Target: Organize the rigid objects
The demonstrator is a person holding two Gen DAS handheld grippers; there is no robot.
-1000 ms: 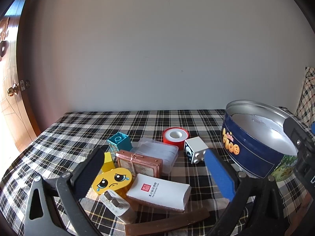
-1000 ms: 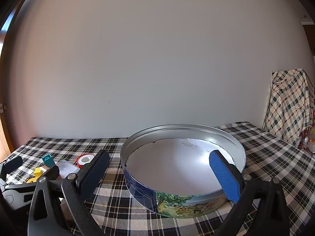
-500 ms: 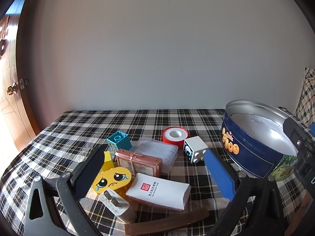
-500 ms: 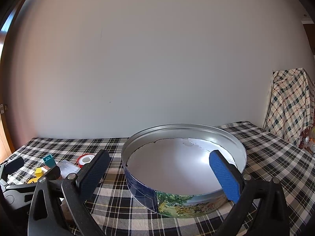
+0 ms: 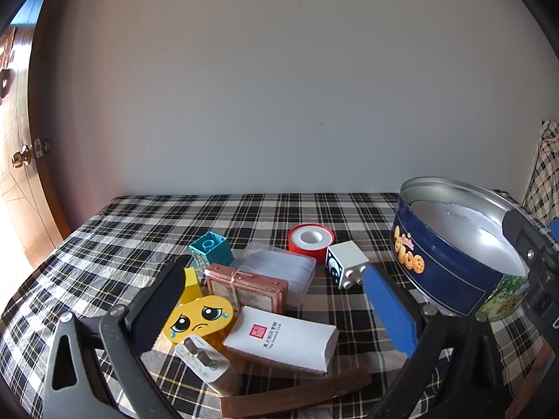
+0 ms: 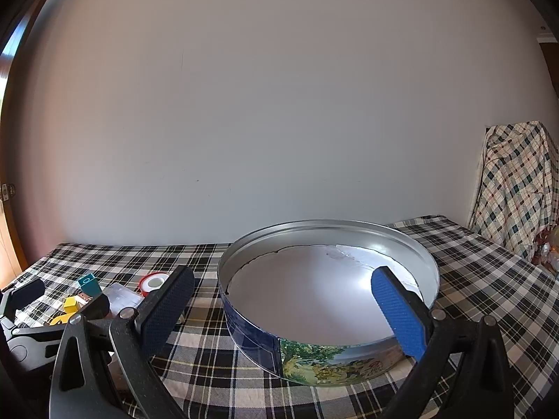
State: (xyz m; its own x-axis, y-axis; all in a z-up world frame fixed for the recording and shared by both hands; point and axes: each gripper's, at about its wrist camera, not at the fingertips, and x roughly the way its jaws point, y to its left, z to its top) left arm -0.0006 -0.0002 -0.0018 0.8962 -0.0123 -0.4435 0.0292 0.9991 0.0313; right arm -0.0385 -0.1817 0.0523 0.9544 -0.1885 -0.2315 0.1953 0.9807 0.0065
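Observation:
A heap of small objects lies on the plaid tablecloth (image 5: 139,230): a white card box (image 5: 279,340), a yellow crying-face block (image 5: 197,319), a copper-framed box (image 5: 246,288), a clear plastic case (image 5: 279,265), a teal block (image 5: 211,249), a red tape roll (image 5: 310,239), a white toy cube (image 5: 346,263), a white charger (image 5: 208,365) and a brown strip (image 5: 297,396). My left gripper (image 5: 276,310) is open and empty, just above the heap. A round blue tin (image 6: 328,300) stands empty to the right. My right gripper (image 6: 283,309) is open and empty in front of the tin.
A plain wall backs the table. A wooden door (image 5: 17,160) stands at far left. A plaid-covered thing (image 6: 517,188) stands beyond the table's right end. The right gripper's body (image 5: 534,269) shows at the right edge of the left wrist view.

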